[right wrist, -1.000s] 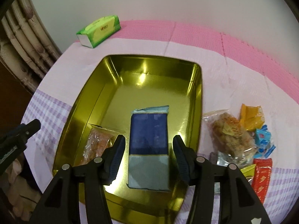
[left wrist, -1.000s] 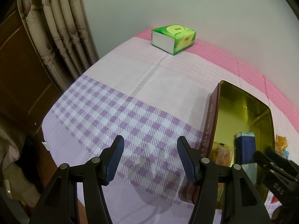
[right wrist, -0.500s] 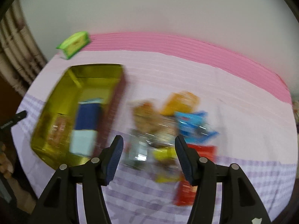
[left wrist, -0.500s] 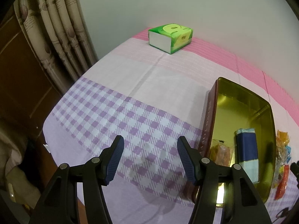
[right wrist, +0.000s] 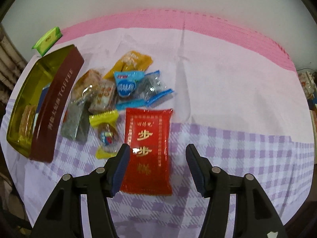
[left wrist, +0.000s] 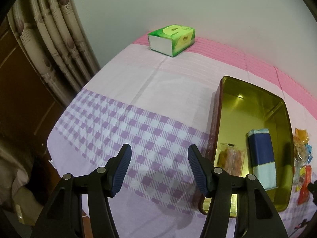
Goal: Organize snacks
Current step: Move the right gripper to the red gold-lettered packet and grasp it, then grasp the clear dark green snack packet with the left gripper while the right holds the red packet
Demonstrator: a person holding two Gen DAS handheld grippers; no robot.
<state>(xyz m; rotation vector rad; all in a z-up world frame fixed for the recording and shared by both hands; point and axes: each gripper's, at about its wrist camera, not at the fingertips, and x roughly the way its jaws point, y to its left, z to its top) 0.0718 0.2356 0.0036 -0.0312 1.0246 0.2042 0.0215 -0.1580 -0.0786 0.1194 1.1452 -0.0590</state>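
A gold-lined, maroon-walled tin (right wrist: pixel 57 107) stands at the left in the right wrist view, with loose snacks heaped just to its right. My right gripper (right wrist: pixel 158 150) hovers open over a red packet (right wrist: pixel 148 138), which lies flat under its left finger and the gap. Beside it lie a yellow-wrapped candy (right wrist: pixel 107 132), a silvery packet (right wrist: pixel 76 123), a blue packet (right wrist: pixel 126 85) and an orange one (right wrist: pixel 130 61). My left gripper (left wrist: pixel 158 158) stands open and empty above the checked cloth, left of the tin (left wrist: pixel 216 119). Inside the tin are a dark blue packet (left wrist: pixel 260 148) and a clear packet (left wrist: pixel 230 158).
A green tissue box (left wrist: pixel 172 39) sits at the far edge of the table near the wall. Curtains (left wrist: pixel 55 39) hang at the left, past the table's edge. The cloth (right wrist: pixel 237 99) right of the snack heap is bare. Some clutter shows at the far right edge.
My right gripper has swung from above the tin to over the snack heap on its right, jaws slightly wider. The left gripper has barely shifted; the right gripper has left its view.
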